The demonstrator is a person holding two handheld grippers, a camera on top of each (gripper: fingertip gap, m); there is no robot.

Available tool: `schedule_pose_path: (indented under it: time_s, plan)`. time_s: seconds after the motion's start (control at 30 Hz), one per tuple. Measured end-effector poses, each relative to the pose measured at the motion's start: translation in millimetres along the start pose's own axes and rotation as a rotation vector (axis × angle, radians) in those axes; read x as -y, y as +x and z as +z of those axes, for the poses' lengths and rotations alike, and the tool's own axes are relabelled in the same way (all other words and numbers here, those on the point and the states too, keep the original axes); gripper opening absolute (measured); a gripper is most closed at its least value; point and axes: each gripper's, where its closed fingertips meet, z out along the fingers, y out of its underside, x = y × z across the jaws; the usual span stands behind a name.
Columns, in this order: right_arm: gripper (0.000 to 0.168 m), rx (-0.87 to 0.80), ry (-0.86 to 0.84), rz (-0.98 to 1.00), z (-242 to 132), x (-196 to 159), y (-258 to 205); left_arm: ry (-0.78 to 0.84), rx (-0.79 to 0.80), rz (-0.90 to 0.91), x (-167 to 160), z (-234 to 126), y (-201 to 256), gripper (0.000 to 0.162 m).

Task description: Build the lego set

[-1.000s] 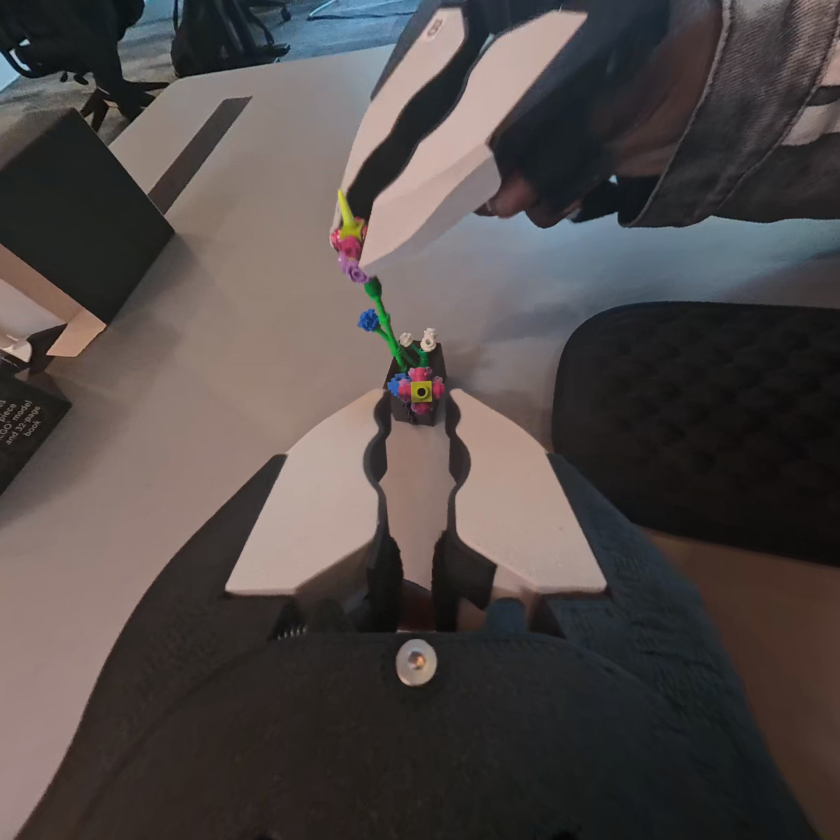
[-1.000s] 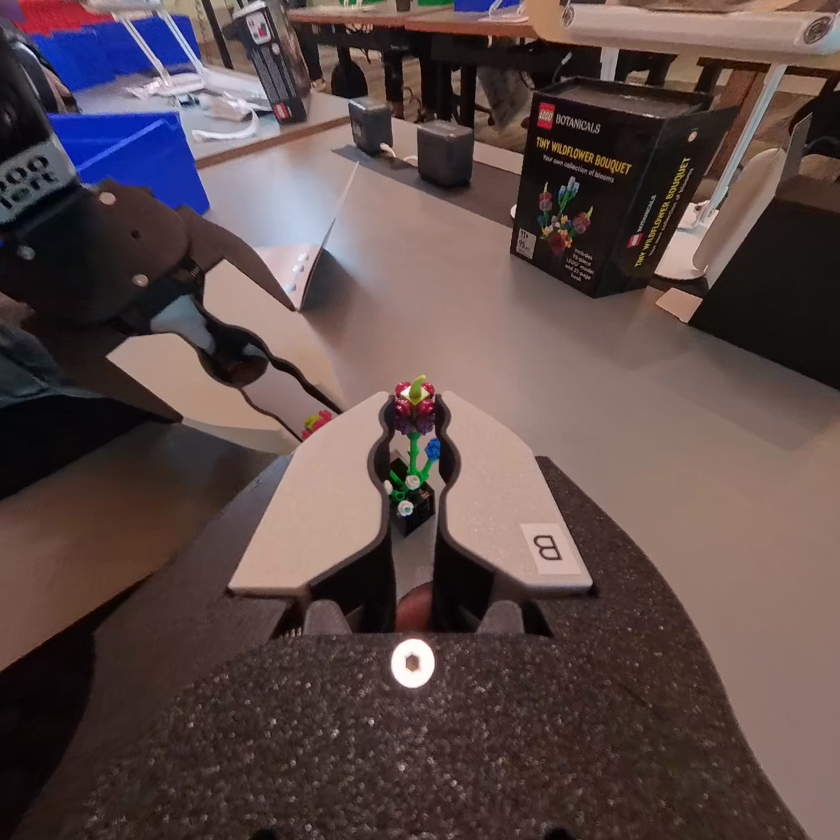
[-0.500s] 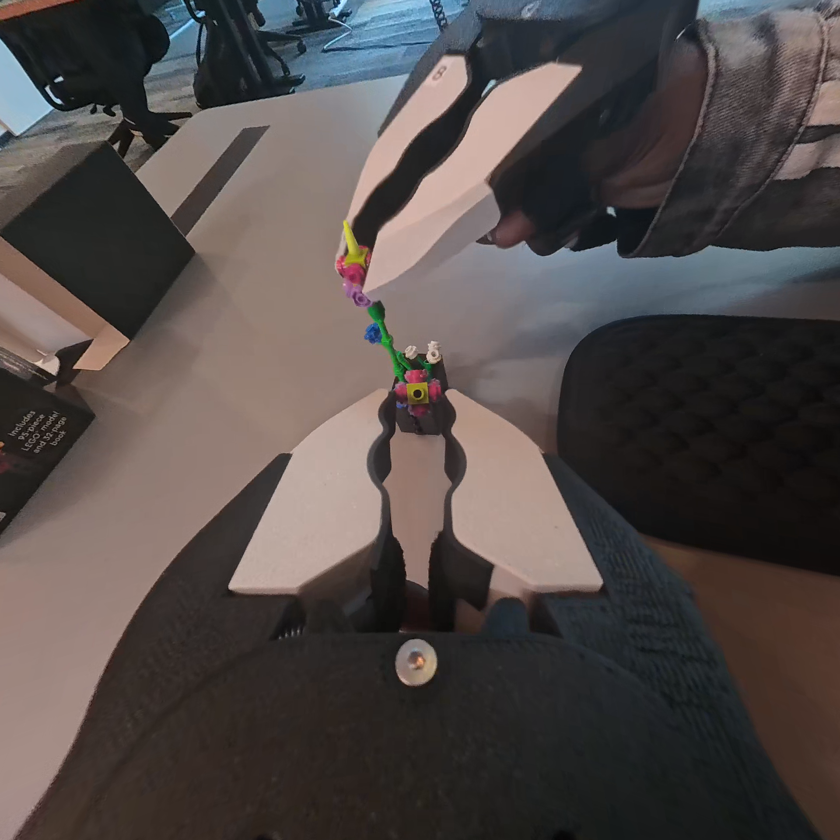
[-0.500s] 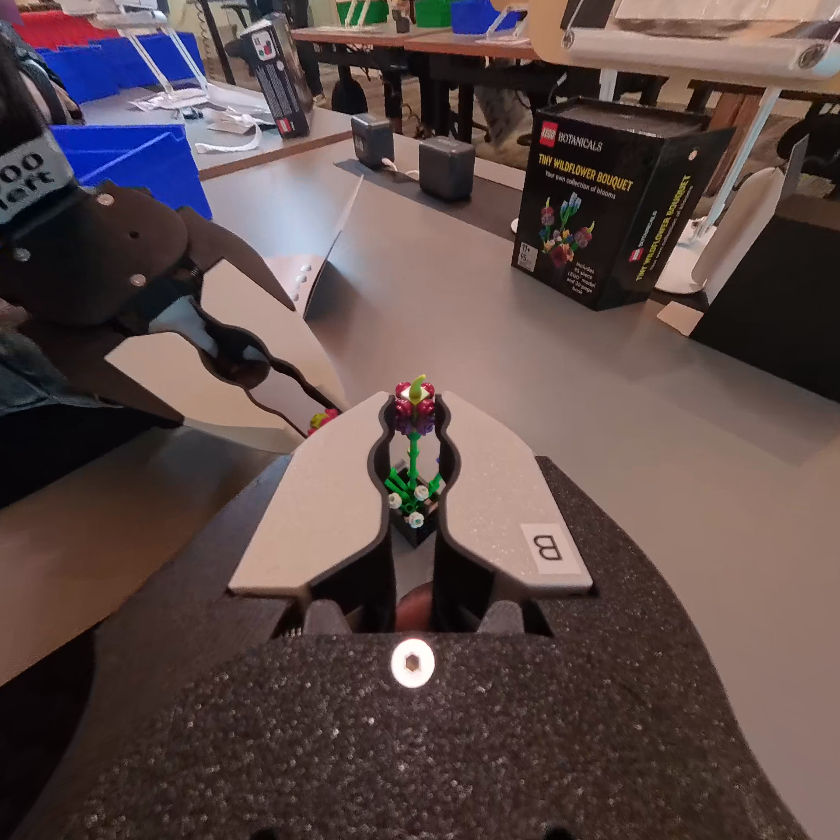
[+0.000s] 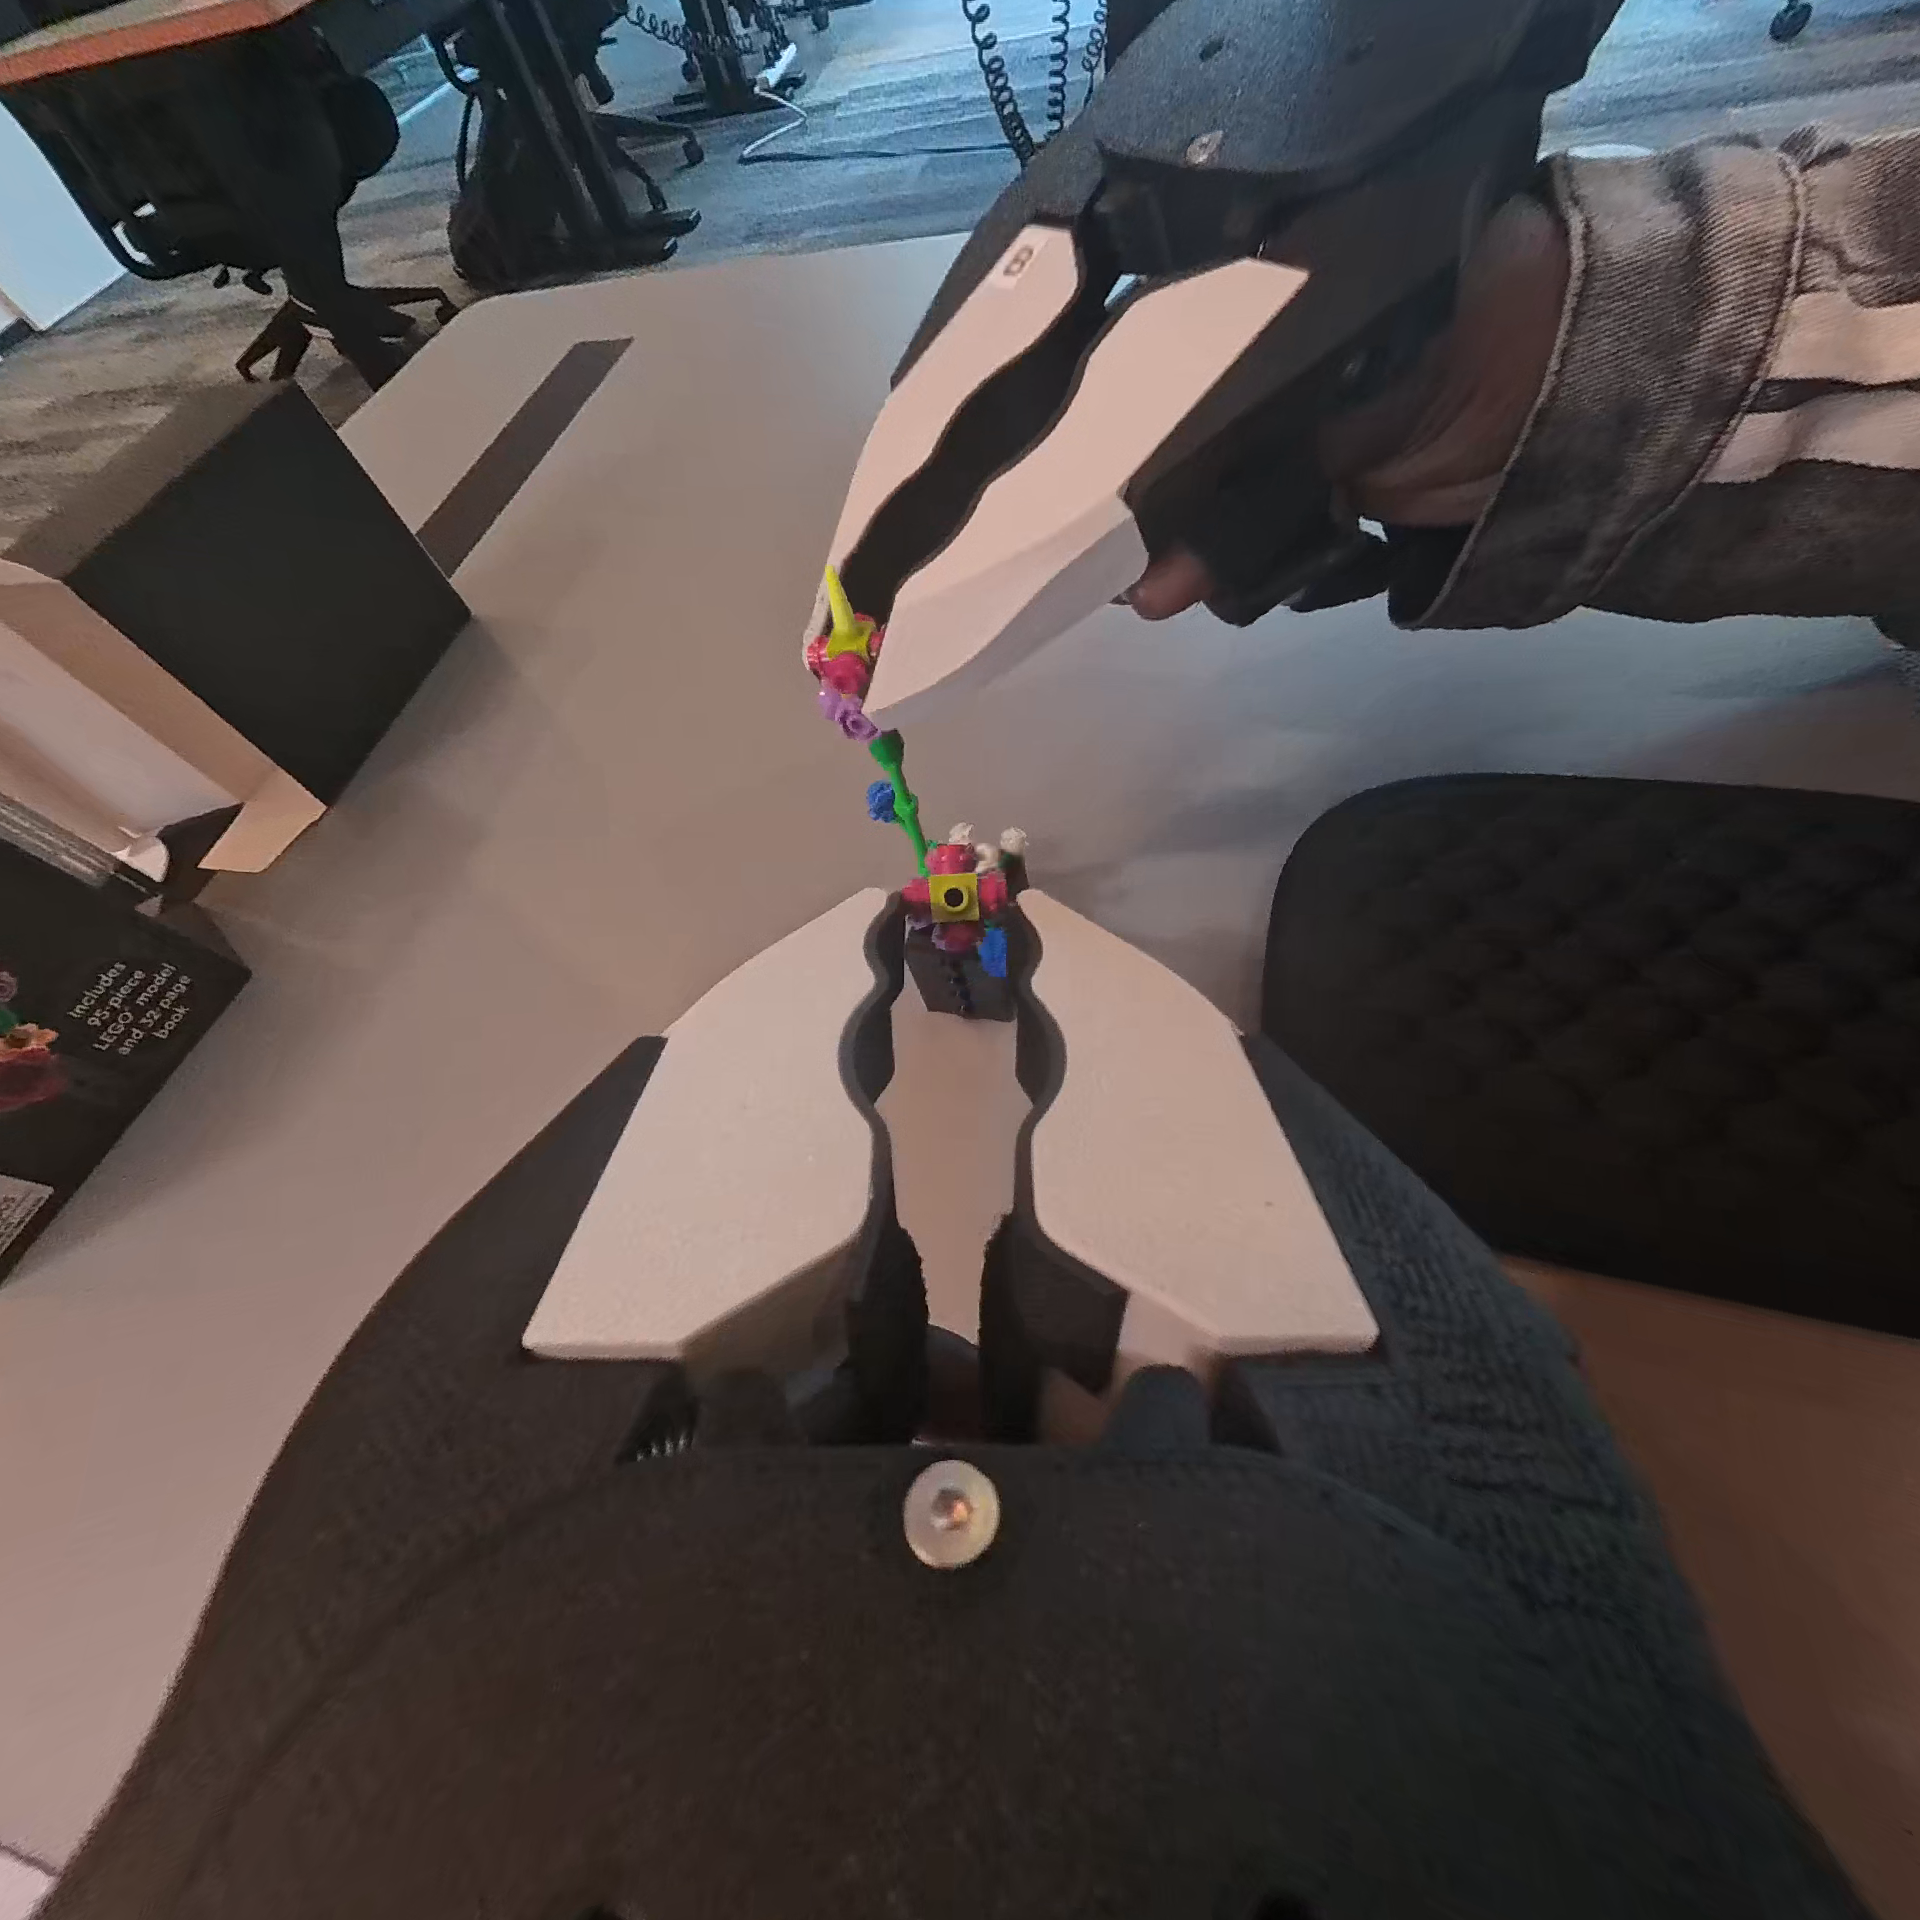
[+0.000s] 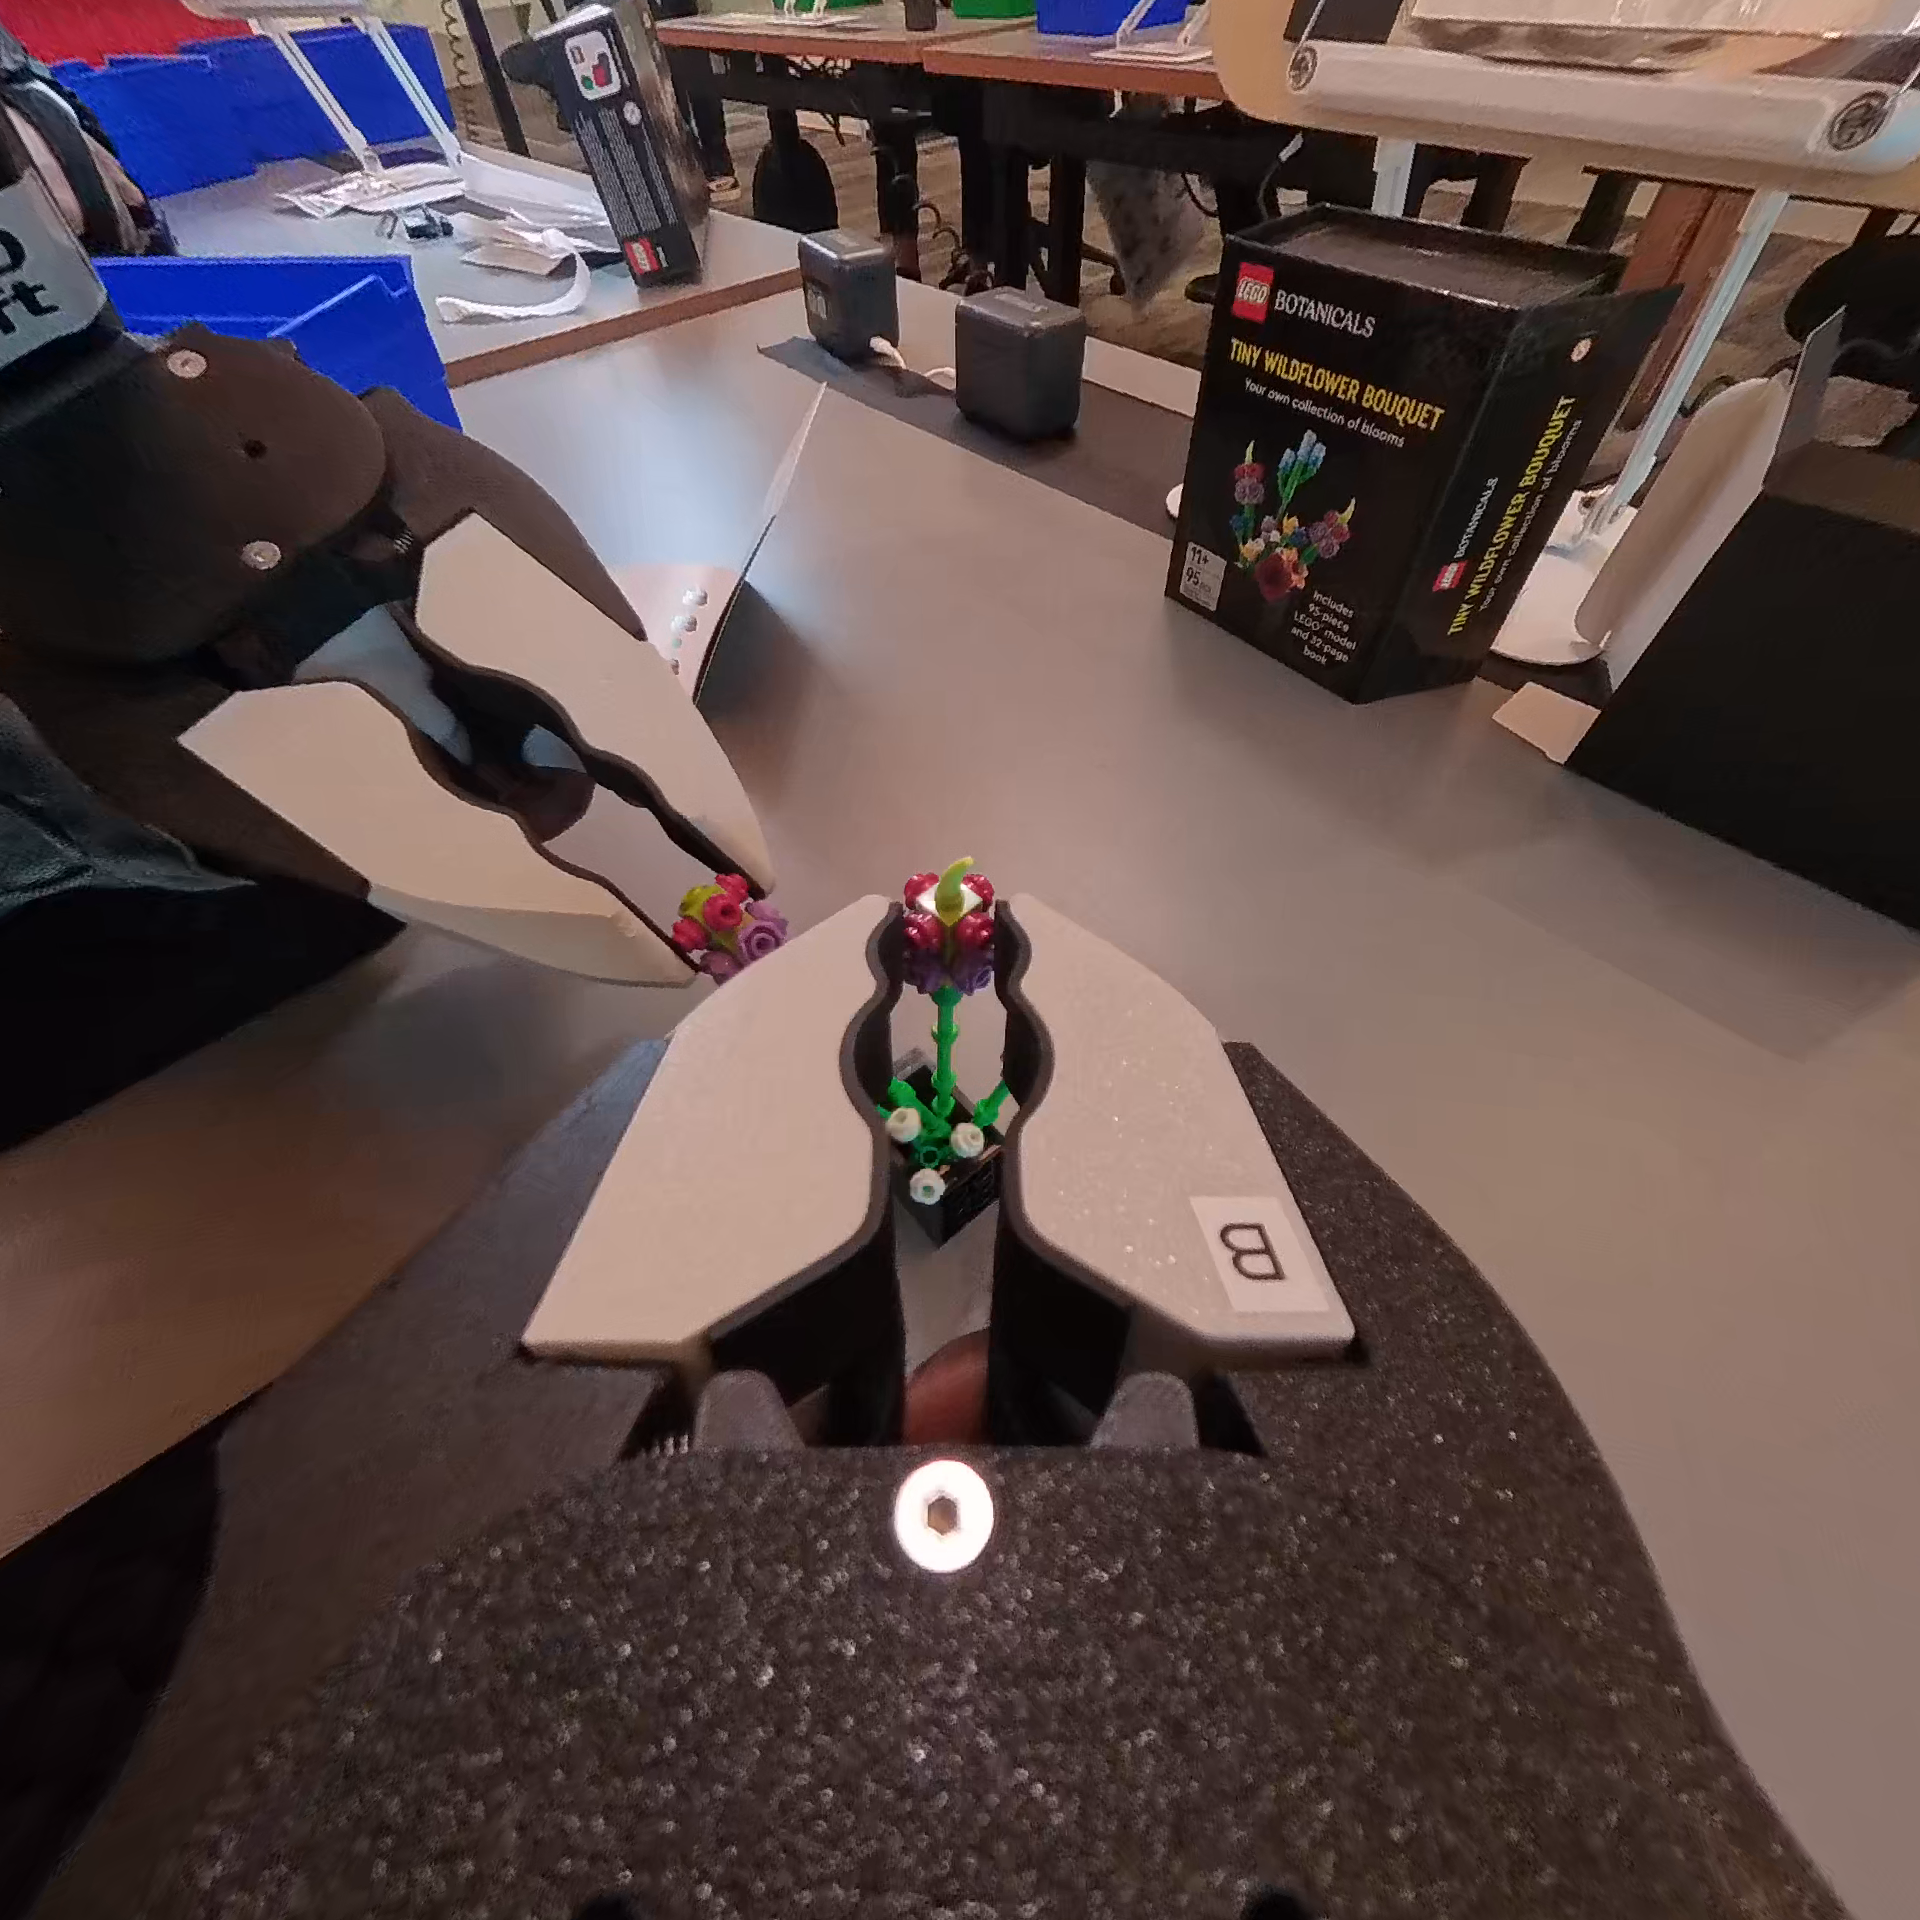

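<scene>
My right gripper (image 6: 948, 909) is shut on the pink, purple and lime flower head (image 6: 943, 940) of a green-stemmed lego flower. Its stem (image 6: 943, 1049) runs down to a small black base (image 6: 951, 1195) with white buds. I cannot tell if the base rests on the table. In the left wrist view the right gripper (image 5: 854, 665) comes in from above, with stem (image 5: 902, 795) and base (image 5: 961, 992) under it. My left gripper (image 5: 954, 912) is shut on a small flower cluster (image 5: 954, 896) of pink blossoms around a lime block. It holds the cluster close against the base. The right wrist view shows the left gripper (image 6: 727, 930) at the left.
The black set box (image 6: 1382, 447) stands far right on the grey table (image 6: 1247, 831), another black box (image 6: 1766, 675) beside it. An open booklet (image 6: 748, 582) stands behind the left gripper. Blue bins (image 6: 260, 312) sit far left. A black mesh chair back (image 5: 1590, 1039) is at the table's near edge. About 5 cm separates my left fingertips from my right.
The left gripper's flower cluster has closed in on the black base and now sits just over it. The right gripper still holds the flower head. Both views have tilted up slightly.
</scene>
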Motion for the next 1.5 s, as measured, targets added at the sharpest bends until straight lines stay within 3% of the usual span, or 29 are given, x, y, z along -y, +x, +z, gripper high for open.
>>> schedule_pose_path:
  time_s: [0.27,0.57,1.5]
  plan:
    - [0.016,0.012,-0.019,0.027,3.2,-4.8,1.5,0.01,0.005,0.002,5.1,-6.3,-2.6,0.017]
    - [0.016,0.065,0.003,0.199,6.7,-14.5,7.9,0.026,0.013,-0.008,9.4,-12.4,-7.0,0.017]
    - [0.027,0.055,-0.077,0.14,7.4,-26.6,12.2,0.051,0.022,-0.034,8.7,-15.5,-10.4,0.017]
